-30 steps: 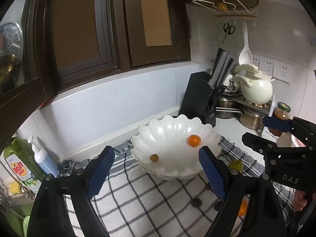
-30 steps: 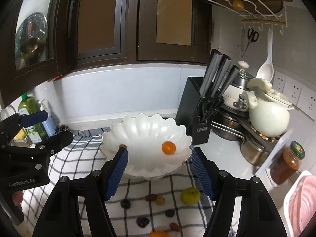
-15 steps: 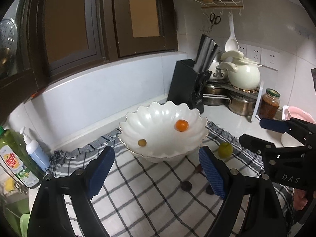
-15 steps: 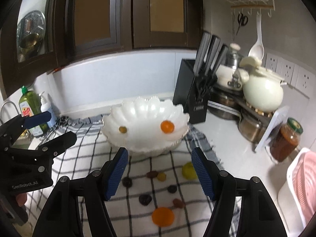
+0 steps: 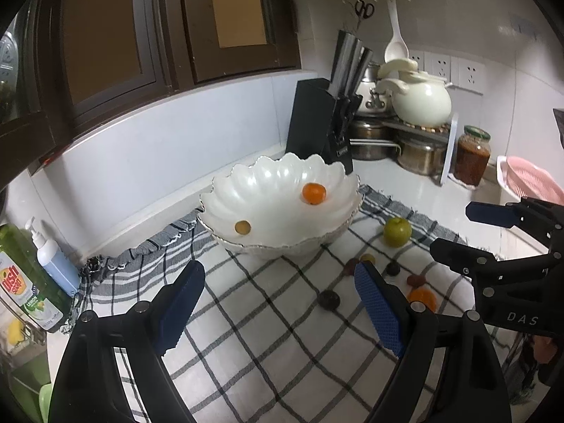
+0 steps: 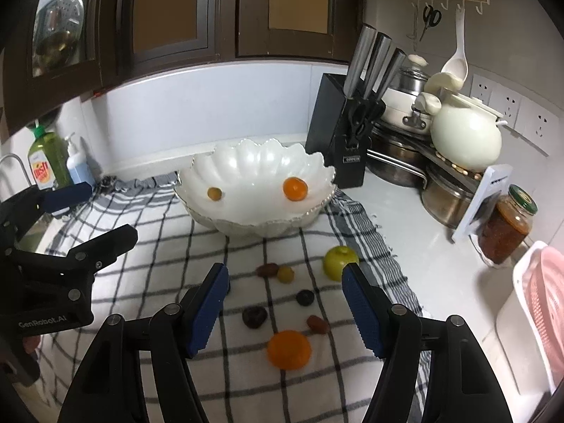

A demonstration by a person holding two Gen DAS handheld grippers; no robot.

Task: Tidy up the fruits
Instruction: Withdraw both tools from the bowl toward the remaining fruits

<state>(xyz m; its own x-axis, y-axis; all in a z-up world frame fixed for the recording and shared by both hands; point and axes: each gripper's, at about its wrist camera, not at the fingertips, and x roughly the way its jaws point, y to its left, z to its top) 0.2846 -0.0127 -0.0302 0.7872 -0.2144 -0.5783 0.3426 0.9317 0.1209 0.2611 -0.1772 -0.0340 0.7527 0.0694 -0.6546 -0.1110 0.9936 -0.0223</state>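
Observation:
A white scalloped bowl [image 5: 246, 250] [image 6: 197, 169] stands on a checked cloth [image 5: 253, 324] [image 6: 148, 246]. Inside it lie an orange [image 5: 313, 193] [image 6: 295, 189] and a small yellow fruit [image 5: 243, 227] [image 6: 214, 193]. On the cloth in front lie a green apple [image 5: 397, 231] [image 6: 340, 262], a second orange [image 5: 422, 299] [image 6: 289, 349] and several small dark and yellow fruits [image 6: 254, 317]. My left gripper [image 5: 278, 303] hovers open and empty above the cloth, near the bowl. My right gripper [image 6: 283, 308] hangs open over the loose fruits, holding nothing.
A black knife block [image 6: 343, 144] stands behind the bowl. Pots and a white kettle [image 6: 465, 137] fill the back right corner, with a jar [image 6: 507, 229] and a pink basket [image 6: 543, 306] to the right. Soap bottles [image 6: 49, 162] stand at the far left.
Both grippers have sunk and drawn back from the bowl, so more of the cloth and the loose fruits now show. Their jaws have kept the same width.

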